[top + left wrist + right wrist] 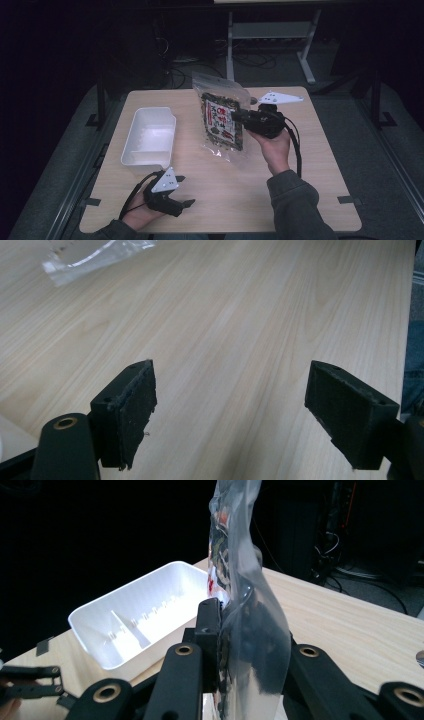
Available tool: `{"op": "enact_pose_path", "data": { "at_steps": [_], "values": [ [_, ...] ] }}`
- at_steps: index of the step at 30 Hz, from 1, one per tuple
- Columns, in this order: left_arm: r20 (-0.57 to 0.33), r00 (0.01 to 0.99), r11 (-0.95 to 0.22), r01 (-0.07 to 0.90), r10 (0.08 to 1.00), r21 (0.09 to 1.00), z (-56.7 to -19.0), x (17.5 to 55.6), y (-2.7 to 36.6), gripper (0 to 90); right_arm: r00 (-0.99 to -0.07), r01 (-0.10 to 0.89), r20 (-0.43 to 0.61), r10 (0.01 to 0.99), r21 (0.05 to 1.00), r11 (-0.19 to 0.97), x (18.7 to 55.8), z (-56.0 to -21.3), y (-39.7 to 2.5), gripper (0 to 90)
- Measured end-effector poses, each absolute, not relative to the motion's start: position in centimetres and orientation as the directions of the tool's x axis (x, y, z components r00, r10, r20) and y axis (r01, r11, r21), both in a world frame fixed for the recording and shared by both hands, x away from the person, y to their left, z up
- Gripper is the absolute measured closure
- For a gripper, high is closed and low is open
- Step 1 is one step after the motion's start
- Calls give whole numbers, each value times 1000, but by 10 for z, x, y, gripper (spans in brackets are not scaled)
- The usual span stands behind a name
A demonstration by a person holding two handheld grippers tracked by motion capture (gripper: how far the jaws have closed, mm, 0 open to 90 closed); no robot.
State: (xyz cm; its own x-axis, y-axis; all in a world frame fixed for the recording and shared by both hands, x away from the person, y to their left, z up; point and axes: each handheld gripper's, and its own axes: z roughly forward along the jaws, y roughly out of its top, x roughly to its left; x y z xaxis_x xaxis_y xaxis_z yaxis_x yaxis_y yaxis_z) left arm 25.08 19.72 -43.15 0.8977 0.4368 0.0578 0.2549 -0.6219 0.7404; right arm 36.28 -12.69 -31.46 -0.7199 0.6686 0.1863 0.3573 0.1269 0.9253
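A clear plastic snack bag [222, 120] with dark contents and a red label hangs upright above the middle of the table. My right gripper [239, 116] is shut on the bag's right edge, and the bag [245, 605] rises between its jaws in the right gripper view. My left gripper [184, 191] rests near the table's front left edge, open and holding nothing. A corner of the bag [95, 255] lies far ahead of its jaws in the left gripper view.
A white rectangular bin [148, 136] with an inner divider stands empty at the table's left side, also seen as the bin [137, 617] beyond the right jaws. The wooden table [320, 170] has bare surface at front and right. The surroundings are dark.
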Motion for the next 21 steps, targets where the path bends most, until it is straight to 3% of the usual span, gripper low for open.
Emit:
{"op": "enact_pose_path", "data": {
  "at_steps": [21],
  "values": [
    [66,895,-622,252,442,741,-430,242,217,199,-713,322,173,679,941,99,381,-297,-69,752]
  ]
}}
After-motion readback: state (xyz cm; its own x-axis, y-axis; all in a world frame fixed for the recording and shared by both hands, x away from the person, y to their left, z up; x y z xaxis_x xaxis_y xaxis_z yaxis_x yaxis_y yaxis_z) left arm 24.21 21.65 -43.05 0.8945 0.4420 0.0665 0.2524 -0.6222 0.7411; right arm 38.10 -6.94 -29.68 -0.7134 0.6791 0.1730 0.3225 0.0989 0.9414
